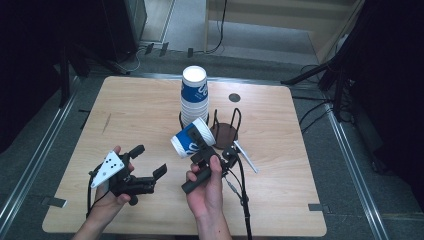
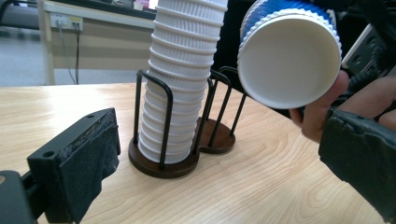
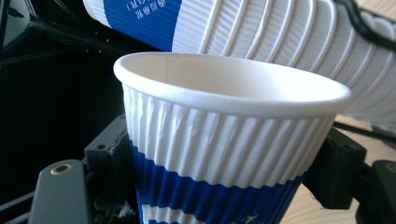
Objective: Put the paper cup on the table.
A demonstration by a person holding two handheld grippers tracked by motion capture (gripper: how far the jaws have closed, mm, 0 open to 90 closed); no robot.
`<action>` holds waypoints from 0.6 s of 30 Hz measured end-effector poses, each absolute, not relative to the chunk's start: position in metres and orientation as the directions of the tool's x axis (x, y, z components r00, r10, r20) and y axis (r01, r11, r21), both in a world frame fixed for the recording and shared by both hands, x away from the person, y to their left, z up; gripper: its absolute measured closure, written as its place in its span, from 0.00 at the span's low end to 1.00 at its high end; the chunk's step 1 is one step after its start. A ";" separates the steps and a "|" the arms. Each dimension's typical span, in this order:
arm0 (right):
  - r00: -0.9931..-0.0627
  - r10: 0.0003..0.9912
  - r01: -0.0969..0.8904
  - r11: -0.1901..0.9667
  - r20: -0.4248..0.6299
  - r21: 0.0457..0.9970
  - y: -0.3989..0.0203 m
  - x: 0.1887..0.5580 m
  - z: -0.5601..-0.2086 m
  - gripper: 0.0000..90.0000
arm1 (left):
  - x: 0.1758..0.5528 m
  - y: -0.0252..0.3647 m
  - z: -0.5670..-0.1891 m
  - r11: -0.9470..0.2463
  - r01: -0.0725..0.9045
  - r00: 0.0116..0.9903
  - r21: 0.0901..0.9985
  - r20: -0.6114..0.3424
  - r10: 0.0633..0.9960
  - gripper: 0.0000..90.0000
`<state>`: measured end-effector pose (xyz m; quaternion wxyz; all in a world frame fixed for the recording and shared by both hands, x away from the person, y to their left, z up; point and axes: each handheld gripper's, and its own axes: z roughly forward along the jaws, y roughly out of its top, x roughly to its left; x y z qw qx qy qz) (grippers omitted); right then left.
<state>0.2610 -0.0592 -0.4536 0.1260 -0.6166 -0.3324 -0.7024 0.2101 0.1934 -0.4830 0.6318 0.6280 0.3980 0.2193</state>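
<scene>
We are noting a ribbed white cup (image 3: 224, 154) wearing a blue band; black wire holder (image 2: 163, 154) showing a brown base.

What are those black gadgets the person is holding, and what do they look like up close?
Each is a black hand-held gripper with two blocky jaws lined with dark padding. The left hand-held gripper carries a grey three-cornered plate dotted with black marks. A black cable trails from the right hand-held gripper. The forearms are bare, with no sleeves in sight.
</scene>
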 end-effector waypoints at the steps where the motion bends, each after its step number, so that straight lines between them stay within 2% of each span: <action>1: -0.208 0.236 0.585 -0.748 0.949 0.314 -0.060 0.261 -0.453 0.25 | 0.210 0.194 -0.484 0.116 0.226 0.585 0.967 -0.231 0.778 0.00; 18: -0.246 0.297 0.523 -0.761 0.923 0.384 -0.072 0.264 -0.450 0.25 | 0.211 0.201 -0.491 0.082 0.240 0.552 0.967 -0.206 0.808 0.00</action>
